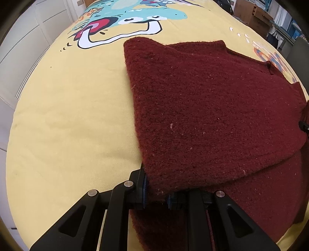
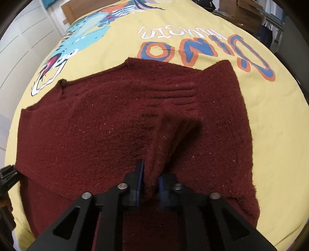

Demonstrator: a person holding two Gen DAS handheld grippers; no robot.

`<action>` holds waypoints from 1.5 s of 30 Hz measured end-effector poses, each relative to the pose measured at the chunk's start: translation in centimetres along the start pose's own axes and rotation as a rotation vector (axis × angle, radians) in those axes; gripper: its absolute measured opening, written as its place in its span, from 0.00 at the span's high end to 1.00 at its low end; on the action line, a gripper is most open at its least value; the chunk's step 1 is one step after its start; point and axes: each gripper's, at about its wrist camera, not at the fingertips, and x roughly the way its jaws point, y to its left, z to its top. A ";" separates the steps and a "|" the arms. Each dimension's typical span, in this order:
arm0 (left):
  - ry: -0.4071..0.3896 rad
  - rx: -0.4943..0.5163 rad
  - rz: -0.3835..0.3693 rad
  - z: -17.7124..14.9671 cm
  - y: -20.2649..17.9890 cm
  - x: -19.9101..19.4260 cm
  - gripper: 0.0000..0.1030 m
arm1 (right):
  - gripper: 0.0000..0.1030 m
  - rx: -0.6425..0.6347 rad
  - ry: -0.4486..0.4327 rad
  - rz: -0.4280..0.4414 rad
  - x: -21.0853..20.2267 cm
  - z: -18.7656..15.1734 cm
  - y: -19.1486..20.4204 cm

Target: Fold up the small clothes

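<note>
A dark red knitted sweater (image 1: 202, 108) lies on a yellow cartoon-print bedspread (image 1: 67, 115), partly folded over itself. My left gripper (image 1: 157, 195) is shut on the sweater's near left edge, the cloth pinched between its blue-padded fingers. In the right wrist view the same sweater (image 2: 96, 125) spreads wide across the bedspread (image 2: 270, 115). My right gripper (image 2: 150, 185) is shut on a raised fold of the sweater (image 2: 170, 135), which stands up as a ridge from the jaws. The left gripper shows at the left edge (image 2: 7, 173).
White cabinet doors (image 1: 29, 38) stand to the left of the bed. Cardboard boxes (image 1: 253, 13) and shelves stand beyond the far right. The bedspread carries a dinosaur print (image 1: 135, 17) and large orange-blue lettering (image 2: 202, 50).
</note>
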 end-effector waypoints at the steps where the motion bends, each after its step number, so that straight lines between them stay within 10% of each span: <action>1: 0.001 -0.008 0.002 0.0 -0.1 0.0 0.86 | 0.65 0.001 -0.003 -0.010 -0.2 0.0 -0.2; 3: 0.005 -0.024 0.014 -0.2 0.1 -0.1 0.81 | 0.45 0.000 -0.008 -0.046 -0.6 -0.2 -0.7; 10: 0.013 -0.096 0.055 -0.7 1.4 -1.2 0.24 | 0.29 0.026 -0.020 -0.039 -2.4 -1.6 -3.8; 15: -0.012 -0.128 0.060 -1.2 2.8 -3.6 0.08 | 0.23 0.019 -0.055 -0.067 -4.7 -1.4 -4.3; 26: -0.177 -0.104 -0.030 2.0 -2.0 -8.5 0.01 | 0.00 -0.127 -0.165 -0.034 -7.6 1.0 2.0; 35: -0.079 -0.056 -0.052 3.0 -7.5 -1.8 0.01 | 0.00 -0.257 -0.102 -0.045 -1.7 -0.5 7.4; 45: -0.095 -0.007 -0.014 1.1 -5.9 0.5 0.01 | 0.00 -0.203 -0.109 -0.128 0.6 -1.5 3.0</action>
